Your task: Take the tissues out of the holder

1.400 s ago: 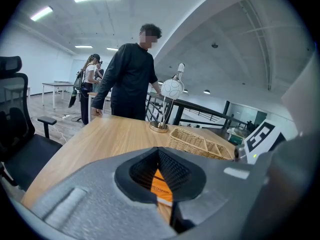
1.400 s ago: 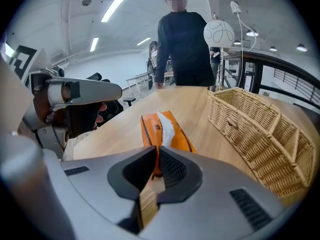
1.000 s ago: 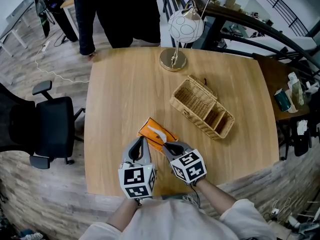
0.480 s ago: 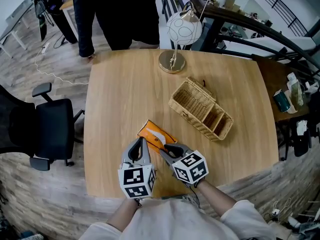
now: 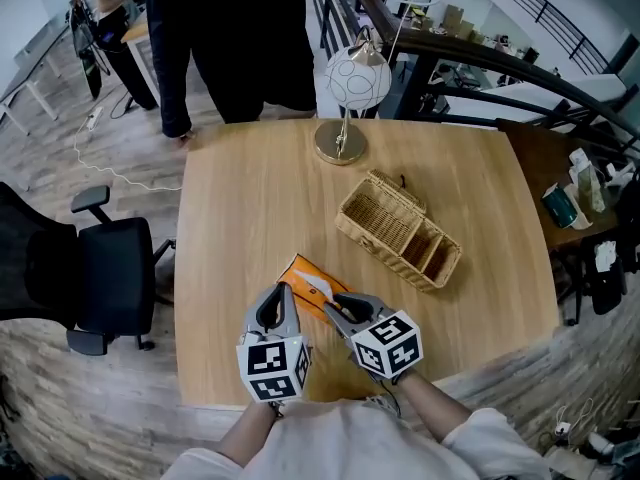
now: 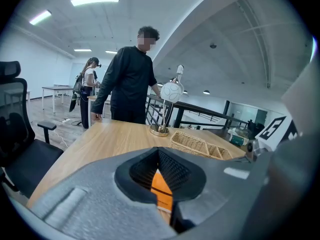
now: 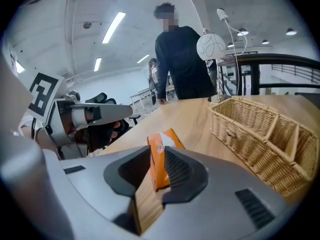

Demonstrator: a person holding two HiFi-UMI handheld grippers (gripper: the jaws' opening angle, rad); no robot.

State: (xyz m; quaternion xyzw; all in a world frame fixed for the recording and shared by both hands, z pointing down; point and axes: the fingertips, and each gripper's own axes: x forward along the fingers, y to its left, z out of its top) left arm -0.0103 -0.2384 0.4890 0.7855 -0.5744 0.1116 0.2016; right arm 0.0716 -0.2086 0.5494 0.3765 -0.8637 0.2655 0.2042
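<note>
Orange pack (image 5: 316, 286): on table (image 5: 250, 188), 7 o'clock from basket (image 5: 398, 230)
Right gripper (image 5: 335, 307): jaws just opening around pack (unpinched)
Left gripper (image 5: 283, 291): jaws together

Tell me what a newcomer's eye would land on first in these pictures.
The orange tissue pack stands out first, bright against the pale wooden table near its front edge. Next comes the empty wicker basket right of the middle, then the white globe lamp at the far edge, beside a person in dark clothes.
</note>
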